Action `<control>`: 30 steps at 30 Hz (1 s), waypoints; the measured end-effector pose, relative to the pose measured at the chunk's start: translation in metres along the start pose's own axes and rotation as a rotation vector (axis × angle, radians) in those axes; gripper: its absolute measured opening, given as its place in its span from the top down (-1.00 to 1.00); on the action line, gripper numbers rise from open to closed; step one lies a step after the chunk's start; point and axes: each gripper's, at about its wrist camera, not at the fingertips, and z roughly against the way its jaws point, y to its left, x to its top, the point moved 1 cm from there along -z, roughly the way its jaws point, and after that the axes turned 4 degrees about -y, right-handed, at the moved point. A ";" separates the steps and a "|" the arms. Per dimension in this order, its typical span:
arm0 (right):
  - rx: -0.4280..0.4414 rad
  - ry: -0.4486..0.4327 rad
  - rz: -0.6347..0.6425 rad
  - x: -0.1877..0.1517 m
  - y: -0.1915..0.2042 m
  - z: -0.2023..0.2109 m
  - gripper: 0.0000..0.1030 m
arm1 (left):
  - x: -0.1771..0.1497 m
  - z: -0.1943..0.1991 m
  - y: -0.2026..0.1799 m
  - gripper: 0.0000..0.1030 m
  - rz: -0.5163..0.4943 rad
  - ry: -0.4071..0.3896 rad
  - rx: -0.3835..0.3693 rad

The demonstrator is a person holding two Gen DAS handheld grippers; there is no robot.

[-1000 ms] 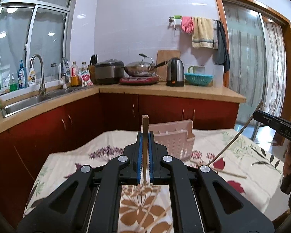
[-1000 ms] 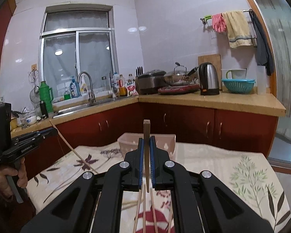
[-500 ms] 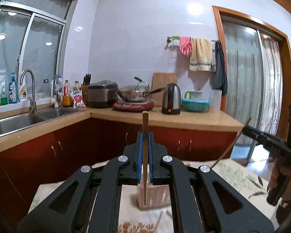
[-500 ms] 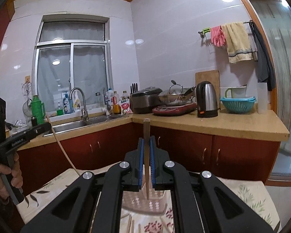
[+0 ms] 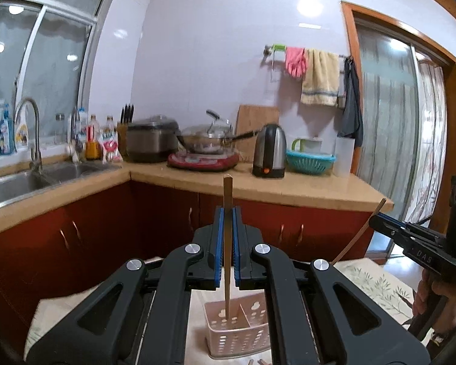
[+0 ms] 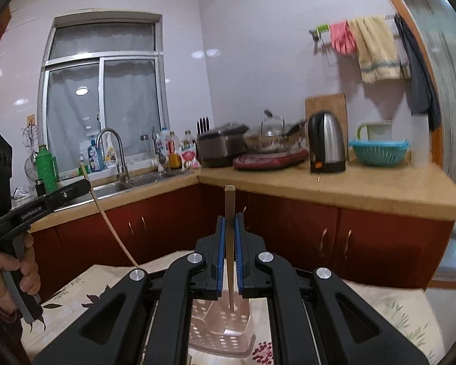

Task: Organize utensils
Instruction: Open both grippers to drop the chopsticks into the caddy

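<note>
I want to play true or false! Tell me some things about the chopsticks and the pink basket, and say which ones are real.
1. Each gripper is clamped on one chopstick. True: the left gripper holds a chopstick, and the right gripper holds another chopstick.
2. The left chopstick lies flat on the table. False: it stands nearly upright, its lower end down in the pink basket.
3. The basket has a divider inside. True.
4. The basket sits on the kitchen counter. False: it sits on the flowered tablecloth.
5. The kettle is in the sink. False: it stands on the counter.

Right hand-held gripper (image 6: 229, 243) clamps an upright chopstick (image 6: 229, 213) over the pink basket (image 6: 215, 328).
</note>
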 end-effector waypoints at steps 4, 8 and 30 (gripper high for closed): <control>0.003 0.059 -0.034 -0.024 -0.007 -0.016 0.87 | -0.026 -0.022 0.005 0.88 0.013 0.069 -0.005; 0.006 0.103 -0.059 -0.038 -0.013 -0.029 0.87 | -0.054 -0.040 0.012 0.88 0.037 0.144 -0.009; -0.145 0.158 -0.059 -0.063 -0.030 0.013 -0.28 | -0.103 0.018 0.005 -0.47 -0.039 0.187 0.061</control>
